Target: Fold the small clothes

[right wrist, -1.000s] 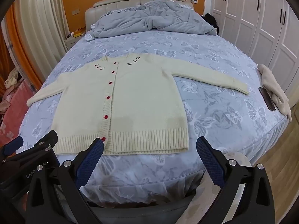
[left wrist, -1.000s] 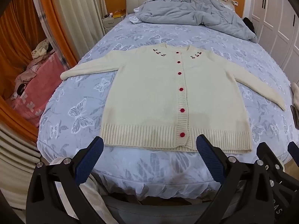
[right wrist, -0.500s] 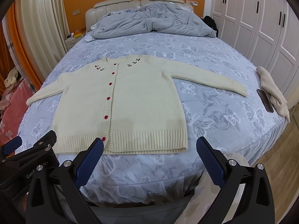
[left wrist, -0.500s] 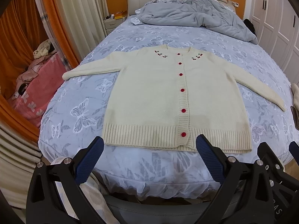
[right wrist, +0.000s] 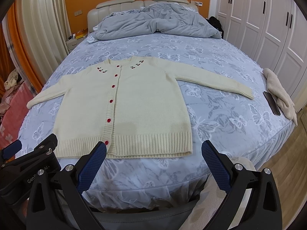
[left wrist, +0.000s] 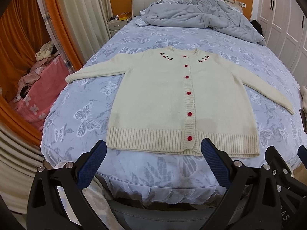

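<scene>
A cream knit cardigan [left wrist: 172,99] [right wrist: 134,103] with red buttons and cherry embroidery lies flat and face up on the bed, both sleeves spread out sideways. My left gripper [left wrist: 153,161] hangs open off the foot of the bed, just short of the ribbed hem, holding nothing. My right gripper [right wrist: 153,163] is open too, below the hem's right half and apart from it. The left gripper's body also shows at the lower left of the right wrist view.
The bed [left wrist: 86,115] has a blue butterfly sheet and a crumpled grey duvet [right wrist: 153,23] at the headboard. A beige cloth [right wrist: 280,94] and a dark phone [right wrist: 271,103] lie at the right edge. Pink bedding [left wrist: 38,95] sits left; white wardrobes [right wrist: 268,28] stand right.
Both views have drawn back and risen slightly, so the cardigan sits a little farther off. Both grippers stay open; the cardigan has not moved.
</scene>
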Demonstrator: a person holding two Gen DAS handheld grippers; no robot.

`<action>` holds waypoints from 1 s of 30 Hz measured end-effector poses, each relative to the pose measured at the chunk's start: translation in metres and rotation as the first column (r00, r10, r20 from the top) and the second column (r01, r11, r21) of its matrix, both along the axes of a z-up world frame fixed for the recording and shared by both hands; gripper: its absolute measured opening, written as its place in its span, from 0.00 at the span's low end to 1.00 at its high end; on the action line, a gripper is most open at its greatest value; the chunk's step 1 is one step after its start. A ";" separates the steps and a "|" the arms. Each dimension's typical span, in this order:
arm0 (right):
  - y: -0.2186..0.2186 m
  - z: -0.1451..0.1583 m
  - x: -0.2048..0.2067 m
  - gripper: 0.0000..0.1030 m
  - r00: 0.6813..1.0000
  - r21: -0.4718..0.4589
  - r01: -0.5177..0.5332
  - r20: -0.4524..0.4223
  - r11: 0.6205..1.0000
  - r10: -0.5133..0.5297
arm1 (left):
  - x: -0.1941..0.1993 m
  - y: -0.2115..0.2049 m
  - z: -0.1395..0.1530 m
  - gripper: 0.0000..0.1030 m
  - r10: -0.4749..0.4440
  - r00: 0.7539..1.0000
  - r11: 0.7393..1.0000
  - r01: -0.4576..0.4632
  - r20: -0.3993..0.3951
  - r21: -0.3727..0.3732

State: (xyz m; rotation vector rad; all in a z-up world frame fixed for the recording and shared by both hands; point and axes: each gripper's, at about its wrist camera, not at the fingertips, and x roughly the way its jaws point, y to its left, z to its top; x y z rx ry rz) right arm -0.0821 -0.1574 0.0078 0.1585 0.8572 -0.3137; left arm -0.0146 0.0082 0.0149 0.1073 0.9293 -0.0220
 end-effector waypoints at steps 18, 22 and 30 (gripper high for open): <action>0.000 0.001 -0.001 0.95 1.000 0.001 0.001 0.002 1.000 -0.001 | -0.001 0.000 0.000 0.93 0.001 1.000 1.000 -0.001 0.001 0.002; 0.000 0.001 -0.001 0.95 1.000 0.001 0.001 0.002 1.000 -0.001 | -0.001 0.000 0.000 0.93 0.001 1.000 1.000 -0.001 0.002 0.002; 0.000 0.001 -0.001 0.95 1.000 0.004 0.003 -0.001 1.000 -0.003 | -0.001 0.000 0.000 0.93 0.000 1.000 1.000 0.000 0.001 0.003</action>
